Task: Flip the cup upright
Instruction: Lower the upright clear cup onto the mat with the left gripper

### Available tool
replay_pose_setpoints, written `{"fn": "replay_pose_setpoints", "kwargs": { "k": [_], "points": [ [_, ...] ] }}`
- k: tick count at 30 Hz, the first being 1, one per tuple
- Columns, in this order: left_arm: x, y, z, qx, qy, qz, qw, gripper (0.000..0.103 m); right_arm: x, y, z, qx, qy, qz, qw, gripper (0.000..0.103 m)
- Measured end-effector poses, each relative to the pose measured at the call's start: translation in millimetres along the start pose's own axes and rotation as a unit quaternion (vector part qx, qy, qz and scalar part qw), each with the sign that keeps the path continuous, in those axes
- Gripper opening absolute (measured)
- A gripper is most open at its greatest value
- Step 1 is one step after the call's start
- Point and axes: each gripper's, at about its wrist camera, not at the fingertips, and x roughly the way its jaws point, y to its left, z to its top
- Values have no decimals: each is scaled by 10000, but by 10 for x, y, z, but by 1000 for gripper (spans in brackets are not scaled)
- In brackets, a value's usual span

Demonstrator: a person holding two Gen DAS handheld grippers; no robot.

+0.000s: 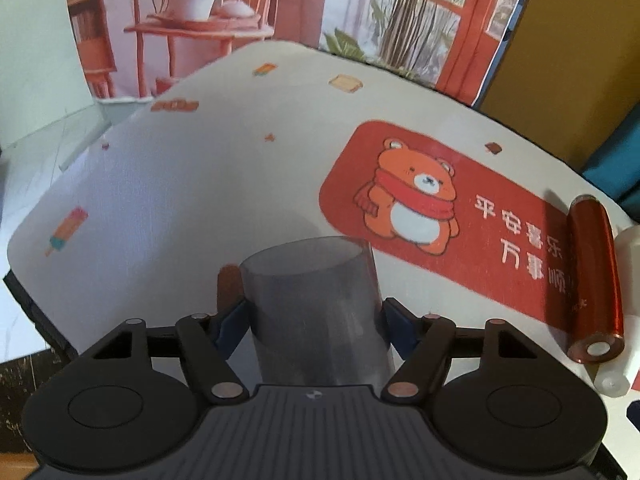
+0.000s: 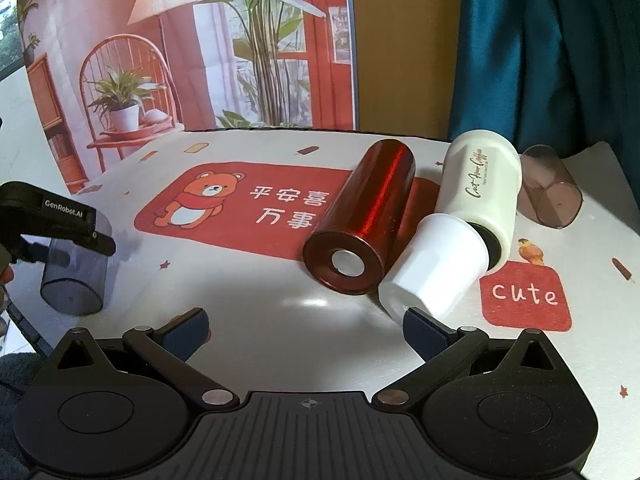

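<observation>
My left gripper [image 1: 314, 318] is shut on a translucent grey cup [image 1: 316, 312], gripping its sides. In the right wrist view the same grey cup [image 2: 74, 280] hangs in the left gripper [image 2: 60, 236] at the table's left edge, tilted, closed base toward the camera. My right gripper [image 2: 306, 330] is open and empty, low over the table front. A red metallic cup [image 2: 360, 224] lies on its side mid-table, beside a white bottle [image 2: 472, 208] with a white cap, also lying down. A brownish translucent cup [image 2: 550, 192] lies on its side at the far right.
The table [image 2: 260, 320] has a white cloth with a red bear panel [image 2: 240, 204] and a red "cute" patch [image 2: 526, 294]. A printed backdrop [image 2: 192, 52] stands behind, with a teal curtain [image 2: 552, 48] to the right. The red cup [image 1: 594, 276] shows at the right in the left wrist view.
</observation>
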Motion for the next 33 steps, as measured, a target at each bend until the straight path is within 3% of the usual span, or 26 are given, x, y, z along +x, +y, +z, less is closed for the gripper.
{"fn": "replay_pose_setpoints", "kwargs": {
  "k": [6, 10, 15, 25, 29, 33],
  "points": [
    [74, -14, 203, 162, -578, 95, 9982, 73, -23, -4, -3, 22, -15, -13, 10000, 103],
    [181, -10, 399, 241, -709, 237, 9969, 73, -32, -9, 1, 31, -25, -8, 10000, 103],
    [219, -81, 422, 887, -1252, 720, 9855, 72, -39, -28, 4, 75, -33, -1, 10000, 103],
    [107, -18, 281, 643, -1072, 99, 9921, 70, -15, 26, -2, 10, 41, 18, 10000, 103],
    [126, 74, 288, 302, -932, -83, 9952, 70, -29, 49, -8, -21, 45, -4, 10000, 103],
    [103, 39, 296, 313, -859, -131, 9957, 70, -37, 40, -13, 18, 51, -33, 10000, 103]
  ]
}}
